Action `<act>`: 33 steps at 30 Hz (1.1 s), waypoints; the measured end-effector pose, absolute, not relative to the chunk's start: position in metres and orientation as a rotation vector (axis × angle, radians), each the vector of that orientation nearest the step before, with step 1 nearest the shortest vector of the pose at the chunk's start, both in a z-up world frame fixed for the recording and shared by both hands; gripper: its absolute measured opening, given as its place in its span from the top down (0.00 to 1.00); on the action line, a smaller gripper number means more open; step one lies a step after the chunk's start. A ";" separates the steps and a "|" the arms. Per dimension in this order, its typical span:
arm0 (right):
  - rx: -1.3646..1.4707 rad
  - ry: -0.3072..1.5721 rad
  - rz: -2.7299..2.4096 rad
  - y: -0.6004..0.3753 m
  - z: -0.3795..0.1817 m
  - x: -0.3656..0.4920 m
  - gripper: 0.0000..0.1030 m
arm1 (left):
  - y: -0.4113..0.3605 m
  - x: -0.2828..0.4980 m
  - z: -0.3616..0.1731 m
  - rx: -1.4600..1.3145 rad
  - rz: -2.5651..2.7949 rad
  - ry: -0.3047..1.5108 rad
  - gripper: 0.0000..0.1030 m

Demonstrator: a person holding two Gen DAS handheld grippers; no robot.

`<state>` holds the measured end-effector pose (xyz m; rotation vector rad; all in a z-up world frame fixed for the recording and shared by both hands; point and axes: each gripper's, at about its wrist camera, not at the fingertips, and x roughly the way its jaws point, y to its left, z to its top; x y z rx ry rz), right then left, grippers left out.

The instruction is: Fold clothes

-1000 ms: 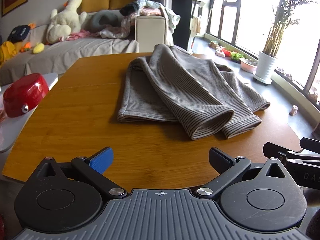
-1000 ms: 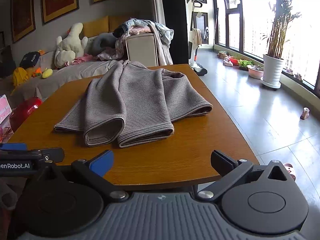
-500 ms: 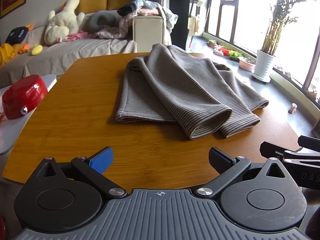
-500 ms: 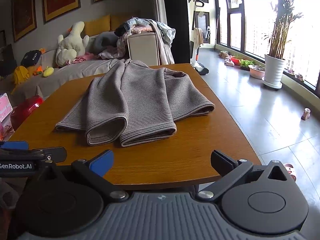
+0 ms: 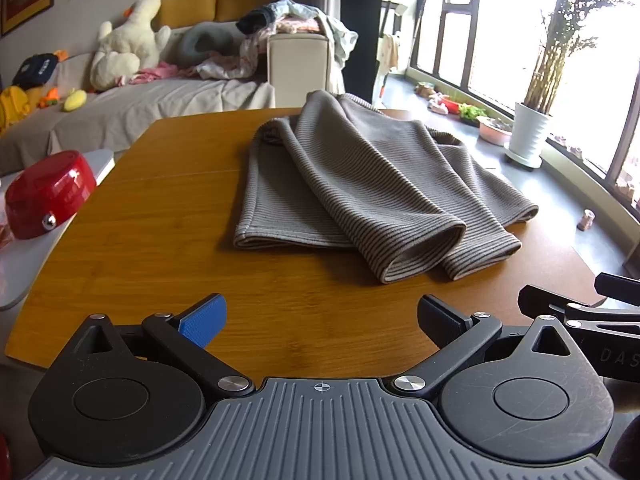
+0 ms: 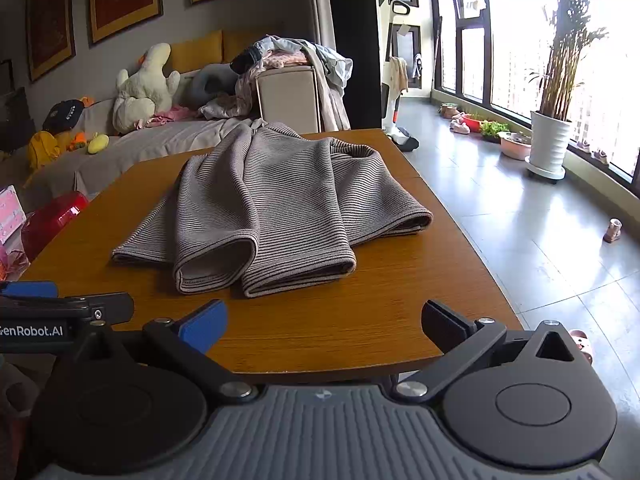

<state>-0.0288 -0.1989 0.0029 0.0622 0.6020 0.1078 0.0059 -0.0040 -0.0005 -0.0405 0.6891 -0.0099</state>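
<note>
A grey-brown striped knit garment point(image 5: 360, 184) lies on the wooden table point(image 5: 160, 216), its sleeves folded in over the body with both cuffs toward me. It also shows in the right wrist view point(image 6: 272, 204). My left gripper point(image 5: 320, 320) is open and empty, held over the table's near edge, short of the cuffs. My right gripper point(image 6: 324, 324) is open and empty at the near edge, to the right of the left one. Its fingers show at the right edge of the left wrist view point(image 5: 560, 308).
A red helmet-like object point(image 5: 48, 196) sits on a white side table left of the wooden table. A sofa point(image 5: 120, 108) with plush toys and piled clothes stands behind. A potted plant point(image 6: 548, 148) and tiled floor lie to the right.
Both grippers have edged slightly forward toward the garment. Both stay open; the garment has not moved.
</note>
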 end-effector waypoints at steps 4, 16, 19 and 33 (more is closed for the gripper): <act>0.062 0.607 0.110 -0.198 0.002 -0.027 0.00 | -0.005 0.005 0.000 -0.036 -0.014 0.691 0.00; 0.063 0.614 0.109 -0.197 -0.001 -0.027 0.00 | -0.003 0.003 0.000 -0.034 -0.013 0.695 0.00; 0.063 0.616 0.109 -0.197 -0.002 -0.027 0.00 | -0.003 0.003 0.001 -0.033 -0.014 0.695 0.00; 0.063 0.623 0.108 -0.198 -0.002 -0.028 0.00 | -0.001 0.000 0.001 -0.032 -0.020 0.696 0.00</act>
